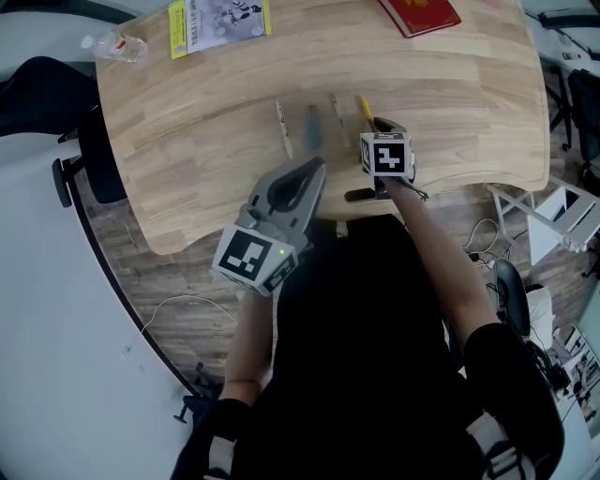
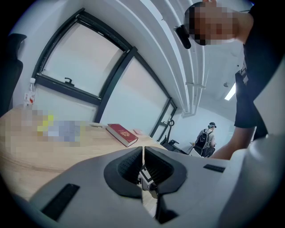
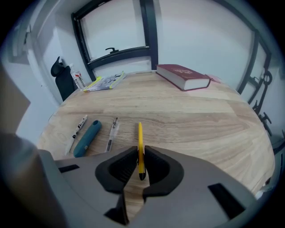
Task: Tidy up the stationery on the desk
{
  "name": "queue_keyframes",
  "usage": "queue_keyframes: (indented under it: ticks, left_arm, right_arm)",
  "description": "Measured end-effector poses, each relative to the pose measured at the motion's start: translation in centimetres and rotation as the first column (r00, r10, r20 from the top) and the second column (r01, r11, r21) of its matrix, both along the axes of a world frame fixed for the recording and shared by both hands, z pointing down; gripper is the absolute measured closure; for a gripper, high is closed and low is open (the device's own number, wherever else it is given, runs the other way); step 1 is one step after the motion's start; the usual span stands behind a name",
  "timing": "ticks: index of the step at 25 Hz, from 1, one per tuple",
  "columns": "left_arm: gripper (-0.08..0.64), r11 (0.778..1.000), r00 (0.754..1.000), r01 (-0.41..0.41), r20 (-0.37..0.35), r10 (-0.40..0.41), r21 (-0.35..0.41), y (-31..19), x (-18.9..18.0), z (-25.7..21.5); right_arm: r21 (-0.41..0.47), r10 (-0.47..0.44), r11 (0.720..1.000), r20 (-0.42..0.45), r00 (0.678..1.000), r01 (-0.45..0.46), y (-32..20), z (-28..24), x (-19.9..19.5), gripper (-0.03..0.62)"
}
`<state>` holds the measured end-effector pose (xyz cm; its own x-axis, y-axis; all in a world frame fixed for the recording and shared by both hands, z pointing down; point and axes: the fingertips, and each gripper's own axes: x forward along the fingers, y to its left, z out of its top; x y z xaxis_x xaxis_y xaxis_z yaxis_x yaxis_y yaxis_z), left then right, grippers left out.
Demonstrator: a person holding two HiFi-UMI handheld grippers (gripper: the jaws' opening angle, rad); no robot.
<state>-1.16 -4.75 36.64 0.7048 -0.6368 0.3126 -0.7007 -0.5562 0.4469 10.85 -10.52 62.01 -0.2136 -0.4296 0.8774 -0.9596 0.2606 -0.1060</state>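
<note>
Pen [image 3: 140, 133] tight between right tongs [image 3: 140, 150]

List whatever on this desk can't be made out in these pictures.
- Head view: red hardcover book, cut off by the top edge.
- Head view: slim yellow pen, near end hidden under the right tongs.
- Left gripper view: mosaic patch blurs things on the wooden desk.

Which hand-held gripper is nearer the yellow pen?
Right. The right hand-held gripper is shut on the yellow pen; the left hand-held gripper hangs apart, over the desk edge.
</note>
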Motion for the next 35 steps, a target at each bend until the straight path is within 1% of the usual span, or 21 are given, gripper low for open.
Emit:
queue_keyframes:
  ticks: [3, 6, 10, 13, 18, 23, 26, 29, 31, 32, 35]
  left_arm:
    - [0.520, 1.000, 1.000, 0.007, 0.004, -0.007, 0.000, 0.1, -0.4, -0.1]
    - [0.520, 1.000, 1.000, 0.012, 0.005, -0.012, 0.005, 0.5, -0.7, -0.2]
    - [0.520, 1.000, 1.000, 0.015, 0.009, -0.016, 0.014, 1.3, -1.2, -0.3]
    - [0.520, 1.000, 1.000, 0.014, 0.008, -0.015, 0.023, 1.9, -1.7, -0.3]
    - [0.520, 0.999, 1.000, 0.007, 0.013, -0.007, 0.046, 2.8, -2.4, -1.3]
    - [0.520, 0.997, 1.000, -0.027, -0.006, 0.028, 0.075, 4.4, -2.9, -1.9]
    - [0.520, 0.995, 0.999, -0.051, -0.011, 0.052, 0.089, 5.3, -3.1, -2.1]
    - [0.520, 0.991, 0.998, -0.063, -0.022, 0.066, 0.115, 6.1, -3.3, -3.0]
    - [0.520, 0.989, 0.997, -0.056, -0.042, 0.063, 0.136, 6.4, -3.4, -3.8]
    - [0.520, 0.988, 0.997, -0.048, -0.048, 0.056, 0.146, 6.6, -3.5, -4.1]
    - [0.520, 0.986, 0.999, -0.021, -0.046, 0.029, 0.166, 7.7, -3.5, -4.8]
  right_arm:
    - [-0.026, 0.068, 0.997, 0.038, 0.997, -0.067, 0.2, 0.3, -0.1, 0.526]
    - [-0.027, 0.098, 0.995, 0.042, 0.994, -0.097, -0.1, 0.1, 0.1, 0.525]
    - [-0.015, 0.100, 0.995, 0.044, 0.994, -0.099, -0.3, 0.1, 0.2, 0.517]
    - [0.003, 0.083, 0.997, 0.042, 0.996, -0.083, -0.2, -0.2, -0.1, 0.481]
    - [0.040, 0.067, 0.997, 0.046, 0.997, -0.069, 0.6, -0.7, -0.8, 0.466]
    - [0.105, 0.084, 0.990, 0.061, 0.995, -0.090, 2.2, -3.1, -1.2, 0.466]
    - [0.146, 0.055, 0.987, 0.102, 0.993, -0.070, 3.6, -4.4, -2.0, 0.466]
    - [0.181, 0.027, 0.983, 0.094, 0.995, -0.044, 5.1, -8.1, -2.3, 0.469]
    - [0.231, 0.013, 0.972, 0.097, 0.995, -0.035, 5.6, -10.1, -2.0, 0.486]
    - [0.256, 0.007, 0.966, 0.102, 0.995, -0.033, 5.8, -11.0, -1.8, 0.509]
    - [0.324, -0.020, 0.946, 0.131, 0.991, -0.023, 7.1, -13.9, -1.1, 0.550]
